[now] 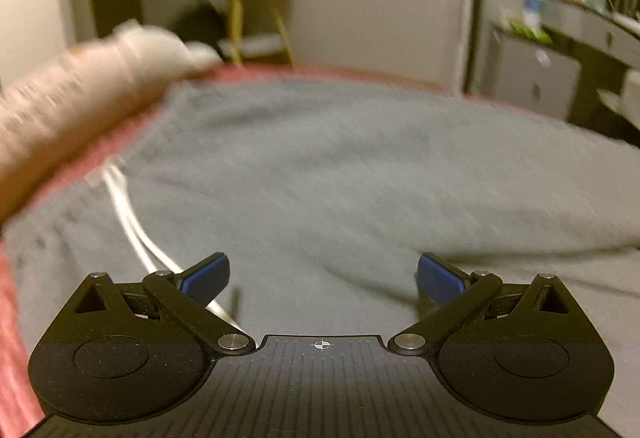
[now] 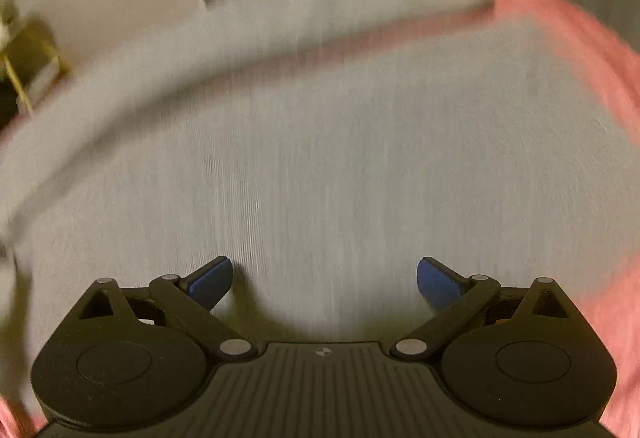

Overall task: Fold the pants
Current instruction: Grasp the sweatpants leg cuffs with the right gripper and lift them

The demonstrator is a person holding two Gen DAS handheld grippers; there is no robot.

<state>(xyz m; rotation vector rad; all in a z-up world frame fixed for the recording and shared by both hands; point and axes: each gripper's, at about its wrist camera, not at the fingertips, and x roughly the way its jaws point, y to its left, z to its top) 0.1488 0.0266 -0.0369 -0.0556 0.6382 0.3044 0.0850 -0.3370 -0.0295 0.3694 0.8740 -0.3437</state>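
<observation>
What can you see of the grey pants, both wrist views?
The grey pants look like soft knit sweatpants, spread mostly flat over a pink bedcover. A white drawstring trails across the fabric in the left wrist view, near gathered ribbing that suggests the waistband. In the right wrist view the pants show one leg stretching away, with pink showing beside it. Some shallow wrinkles. Both views are blurred. No jaws grip it; both sets stand open above the cloth.

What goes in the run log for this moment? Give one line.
left hand-held gripper: open, empty | right hand-held gripper: open, empty | grey pants: spread on pink bedcover | views blurred
</observation>
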